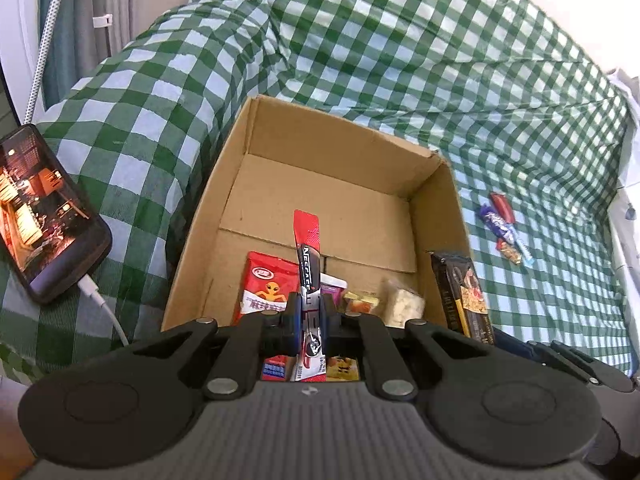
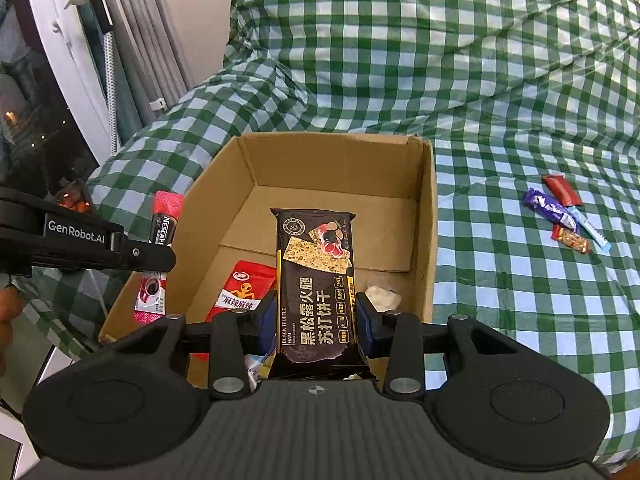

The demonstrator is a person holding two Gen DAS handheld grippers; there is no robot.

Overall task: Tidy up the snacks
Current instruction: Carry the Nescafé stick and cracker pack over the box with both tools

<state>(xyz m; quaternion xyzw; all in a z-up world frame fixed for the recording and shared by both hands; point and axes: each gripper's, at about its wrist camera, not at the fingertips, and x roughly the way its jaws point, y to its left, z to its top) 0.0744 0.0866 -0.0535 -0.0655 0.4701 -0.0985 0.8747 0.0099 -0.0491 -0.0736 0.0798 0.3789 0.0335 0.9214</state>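
An open cardboard box (image 1: pixel 436 220) (image 2: pixel 424 216) sits on the green checked cloth. My left gripper (image 1: pixel 311 312) is shut on a red Nescafe stick sachet (image 1: pixel 308 256), held upright over the box's near end; in the right wrist view that sachet (image 2: pixel 160 232) and the left gripper (image 2: pixel 150 256) hang at the box's left wall. My right gripper (image 2: pixel 316 320) is shut on a black cracker pack (image 2: pixel 314 276), which stands upright over the box; the same pack (image 1: pixel 460 292) shows by the right wall. In the box lie a red alien-print packet (image 1: pixel 266 288) (image 2: pixel 244 290) and small wrapped sweets (image 1: pixel 402 302).
Several small snack bars (image 1: pixel 502 228) (image 2: pixel 564 212) lie loose on the cloth to the right of the box. A lit phone (image 1: pixel 44 216) on a white cable rests at the left. Curtains and a window frame (image 2: pixel 60 80) stand at the far left.
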